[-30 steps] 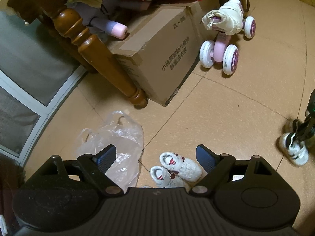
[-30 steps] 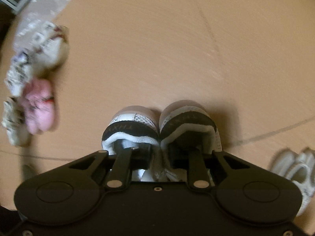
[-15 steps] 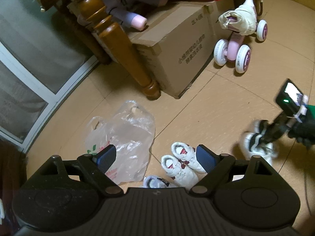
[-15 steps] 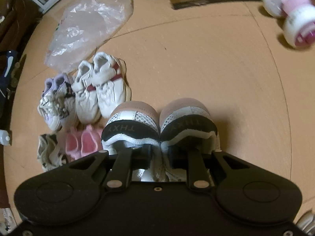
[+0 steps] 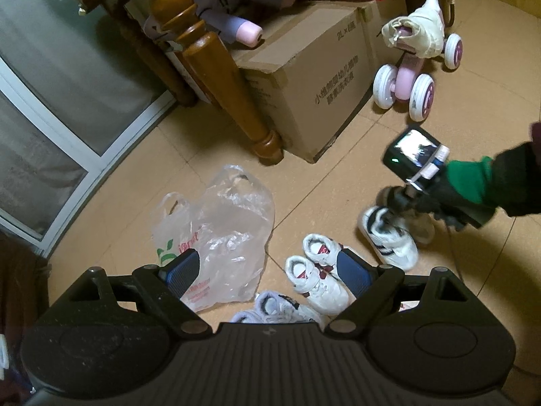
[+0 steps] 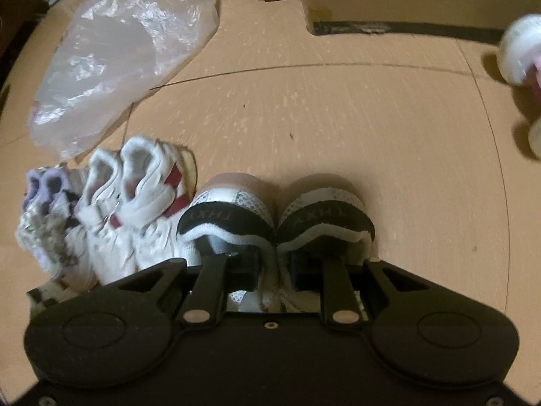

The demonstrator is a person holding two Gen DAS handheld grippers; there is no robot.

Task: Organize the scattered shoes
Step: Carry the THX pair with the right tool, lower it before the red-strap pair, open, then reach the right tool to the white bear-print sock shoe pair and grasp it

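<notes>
My right gripper [image 6: 274,260] is shut on a white-and-black pair of sneakers [image 6: 230,216], one finger inside each shoe, pinching their inner walls together. The pair hangs just right of a white-and-red pair [image 6: 135,209] and a lilac pair [image 6: 47,203] lined up on the floor. In the left wrist view the same right gripper [image 5: 399,203], held by a dark-sleeved hand, carries the sneakers [image 5: 392,240] low over the tiles beside the white-and-red pair [image 5: 318,270] and the lilac pair [image 5: 277,308]. My left gripper [image 5: 267,267] stands open above them, holding nothing.
A crumpled plastic bag [image 5: 219,230] lies left of the shoe row. Behind it stand a wooden furniture leg [image 5: 219,77], a cardboard box [image 5: 311,84] and a pink ride-on toy [image 5: 416,81]. A glass door frame [image 5: 84,149] runs along the left.
My right gripper has carried the white-and-black pair leftward across the floor, up to the row of shoes. The left gripper has drifted slightly and stays open.
</notes>
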